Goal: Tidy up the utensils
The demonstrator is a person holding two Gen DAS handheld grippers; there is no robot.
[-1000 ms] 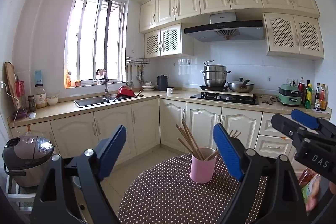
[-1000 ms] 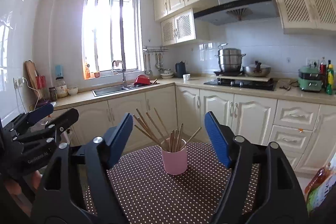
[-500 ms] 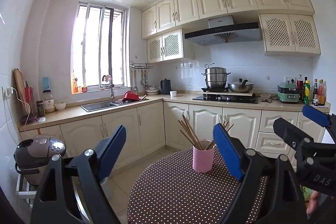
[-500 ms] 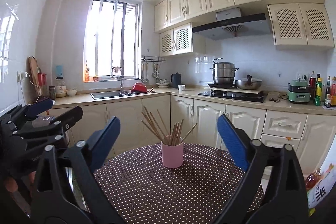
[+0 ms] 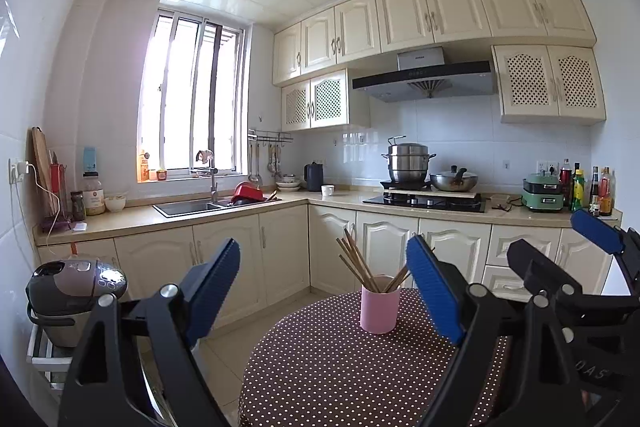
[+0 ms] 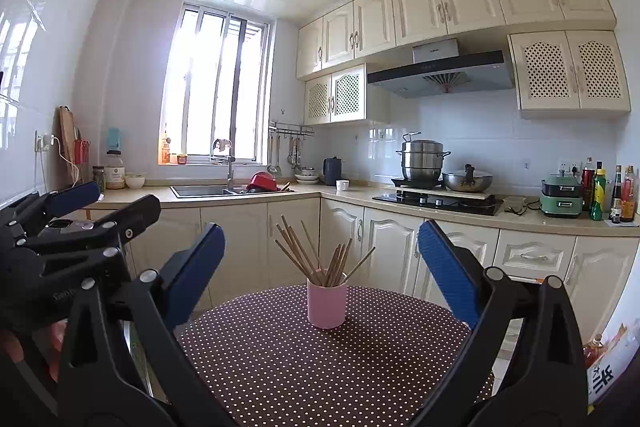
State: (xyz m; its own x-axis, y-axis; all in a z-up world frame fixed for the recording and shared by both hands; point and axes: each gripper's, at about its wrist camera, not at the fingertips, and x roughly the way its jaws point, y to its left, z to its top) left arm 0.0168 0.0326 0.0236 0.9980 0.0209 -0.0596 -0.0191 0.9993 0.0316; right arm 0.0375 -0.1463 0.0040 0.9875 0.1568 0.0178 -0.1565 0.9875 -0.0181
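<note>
1. Step in hand, by my reading: chopsticks [image 6: 316, 255] stand gathered in the pink cup [image 6: 326, 303]; both grippers hang clear of it, so the sorting looks done or nearly so.
2. Cup sits on the polka-dot round table [image 6: 320, 367], at 12 o'clock from the right gripper [image 6: 320, 275], apart from both.
3. Right gripper: jaws have just been opening, now wide, nothing between the pads; points level.
4. Left gripper [image 5: 324, 291]: jaws wide, empty; level; cup at 1 o'clock.
5. Next move, if any: check for stray chopsticks; none visible on the table.
</note>
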